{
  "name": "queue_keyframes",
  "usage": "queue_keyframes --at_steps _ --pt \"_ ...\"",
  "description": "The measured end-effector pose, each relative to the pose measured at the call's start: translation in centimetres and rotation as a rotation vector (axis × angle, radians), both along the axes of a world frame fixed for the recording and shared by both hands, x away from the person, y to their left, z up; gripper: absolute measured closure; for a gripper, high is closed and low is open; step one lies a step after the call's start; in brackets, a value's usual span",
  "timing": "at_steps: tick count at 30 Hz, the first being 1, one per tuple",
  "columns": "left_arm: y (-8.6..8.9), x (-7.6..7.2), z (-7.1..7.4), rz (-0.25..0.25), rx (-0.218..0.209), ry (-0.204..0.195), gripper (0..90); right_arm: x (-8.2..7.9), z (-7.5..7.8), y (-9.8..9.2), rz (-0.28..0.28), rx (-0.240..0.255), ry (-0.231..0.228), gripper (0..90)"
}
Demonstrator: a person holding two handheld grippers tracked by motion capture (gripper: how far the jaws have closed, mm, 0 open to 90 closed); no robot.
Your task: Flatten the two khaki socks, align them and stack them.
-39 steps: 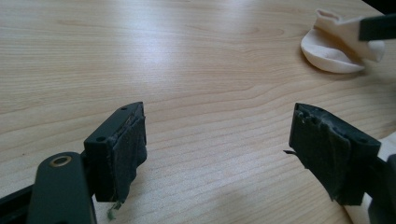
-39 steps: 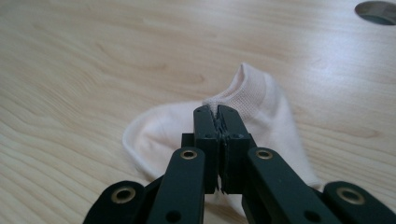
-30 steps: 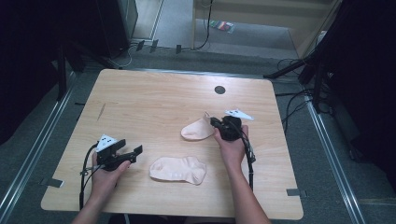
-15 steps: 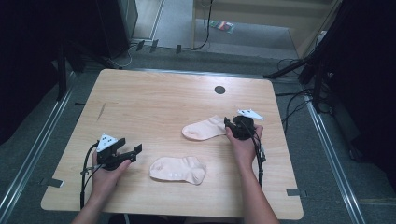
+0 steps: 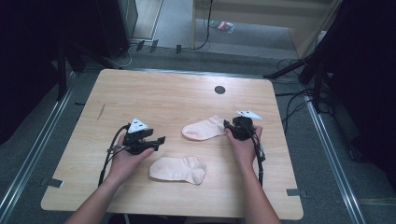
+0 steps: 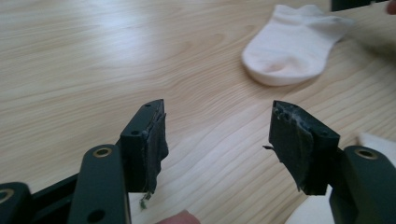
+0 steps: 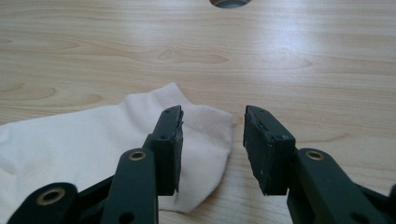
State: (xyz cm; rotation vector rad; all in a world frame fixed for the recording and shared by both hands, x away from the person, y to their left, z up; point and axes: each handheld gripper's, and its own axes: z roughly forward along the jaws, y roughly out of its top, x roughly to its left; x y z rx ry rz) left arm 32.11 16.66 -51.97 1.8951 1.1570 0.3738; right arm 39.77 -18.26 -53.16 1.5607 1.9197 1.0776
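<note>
Pairing the two socks looks like the work in hand. Far sock (image 5: 204,129) lies flat right of the tabletop's middle, toe to the left, cuff to the right; near sock (image 5: 179,169) lies flat closer to the person, well apart from it.

Right gripper (image 5: 227,125) sits at the far sock's cuff; in the right gripper view its jaws have just been opening and stand part open over the cuff edge (image 7: 205,122), pads pressing on nothing, so the sock is released.

Left gripper (image 5: 160,140) hovers just left of and above the near sock, jaws part open and just been closing, bare tabletop (image 6: 93,70) between them (nothing held).

Judgement for the next grasp:
- take the near sock at its cuff, not mid-body, so it hangs straight;
- come in low, one jaw under the edge;
- lay it on the far sock, toes and cuffs matching.

Risk: a pinch of one layer only, and the sock bunches.
</note>
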Motion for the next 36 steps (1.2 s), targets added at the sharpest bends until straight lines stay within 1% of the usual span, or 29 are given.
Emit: queue_keyframes --at_steps 2,3,4,6,7,8,9,10,11,12,14,15,16,18,19,20,21,23,24,25,26,27,28,29,30,31,33,35,36 --pt "-0.9 0.8 0.1 -0.02 -0.005 0.021 42.5 0.2 -0.2 -0.3 -0.01 0.007 0.007 57.2" --pt "-1.9 1.5 0.0 -0.036 -0.021 0.038 44.1 0.3 -0.4 -0.5 -0.016 0.017 0.01 57.3" --pt "-1.9 1.5 0.0 -0.036 -0.021 0.038 45.8 0.3 -0.4 -0.5 -0.016 0.017 0.01 57.3" --pt "-2.8 2.2 -0.2 -0.033 -0.028 0.058 46.8 0.5 -0.4 -0.7 -0.012 0.022 0.012 57.5" --pt "-3.2 2.5 -0.2 -0.037 -0.037 0.066 48.3 0.7 -0.4 -0.7 -0.008 0.016 0.022 57.3" --pt "-3.7 2.8 -0.3 -0.031 -0.049 0.072 48.3 0.7 -0.4 -0.7 -0.008 0.016 0.022 57.3" --pt "-4.6 3.3 -0.5 -0.019 -0.065 0.086 49.4 0.9 -0.4 -0.6 0.0 0.013 0.03 56.8" --pt "-4.6 3.3 -0.5 -0.019 -0.065 0.086 50.0 1.0 -0.5 -0.5 0.006 0.015 0.035 56.2" --pt "-5.0 3.5 -0.6 -0.011 -0.069 0.094 50.0 1.0 -0.5 -0.5 0.006 0.015 0.035 56.2" --pt "-5.5 3.7 -0.7 0.001 -0.068 0.104 50.6 1.1 -0.5 -0.5 0.012 0.019 0.045 55.5" --pt "-6.3 4.1 -0.8 0.029 -0.076 0.126 53.2 1.4 -0.5 -0.3 0.015 0.011 0.052 54.5" --pt "-6.7 4.3 -0.8 0.033 -0.077 0.137 54.4 1.4 -0.6 -0.2 0.018 0.006 0.054 54.1" --pt "-7.1 4.4 -0.8 0.037 -0.067 0.139 55.5 1.5 -0.6 -0.1 0.021 0.005 0.052 53.7" --pt "-7.9 4.7 -1.1 0.048 -0.021 0.149 58.6 1.5 -0.7 0.1 0.026 -0.008 0.058 53.6" --pt "-8.4 4.8 -1.5 0.068 0.023 0.15 62.2 1.6 -0.9 0.2 0.032 -0.021 0.068 54.0" --pt "-8.4 4.8 -1.5 0.068 0.023 0.15 64.8 1.6 -0.9 0.2 0.032 -0.021 0.068 54.0" --pt "-8.6 4.8 -1.6 0.077 0.053 0.146 64.8 1.6 -1.1 0.3 0.036 -0.029 0.072 54.4" --pt "-8.7 4.8 -1.9 0.077 0.057 0.152 67.6 1.5 -1.1 0.4 0.041 -0.044 0.064 56.2" --pt "-8.8 4.8 -1.9 0.071 0.057 0.153 74.0 1.4 -1.1 0.5 0.044 -0.046 0.062 61.3" --pt "-8.9 4.8 -2.0 0.063 0.056 0.151 77.6 1.3 -1.1 0.6 0.051 -0.059 0.059 65.8" --pt "-8.9 4.9 -1.9 0.045 0.075 0.148 80.8 1.2 -1.2 0.7 0.062 -0.069 0.052 69.9" --pt "-9.0 4.9 -1.9 0.04 0.083 0.146 84.6 1.0 -1.2 0.9 0.07 -0.086 0.048 76.2" --pt "-9.0 4.9 -1.9 0.039 0.067 0.16 84.6 1.0 -1.2 0.9 0.07 -0.086 0.048 76.2" --pt "-8.9 5.0 -1.8 0.036 0.053 0.173 88.8 0.9 -1.2 1.0 0.078 -0.083 0.051 82.8" --pt "-8.8 5.0 -1.8 0.035 0.052 0.176 90.0 0.8 -1.1 1.0 0.089 -0.074 0.054 86.1" --pt "-8.7 5.0 -1.7 0.031 0.051 0.179 90.0 0.6 -1.1 1.1 0.093 -0.062 0.059 87.6" --pt "-8.3 4.8 -1.4 0.018 0.044 0.167 90.0 0.4 -1.0 1.0 0.095 -0.048 0.068 88.6" --pt "-7.6 4.6 -0.9 0.015 0.027 0.154 90.0 -0.1 -0.8 0.8 0.108 -0.018 0.067 88.9" --pt "-6.7 4.3 -0.3 0.013 0.006 0.138 90.0 -0.5 -0.5 0.7 0.112 0.006 0.061 88.9"
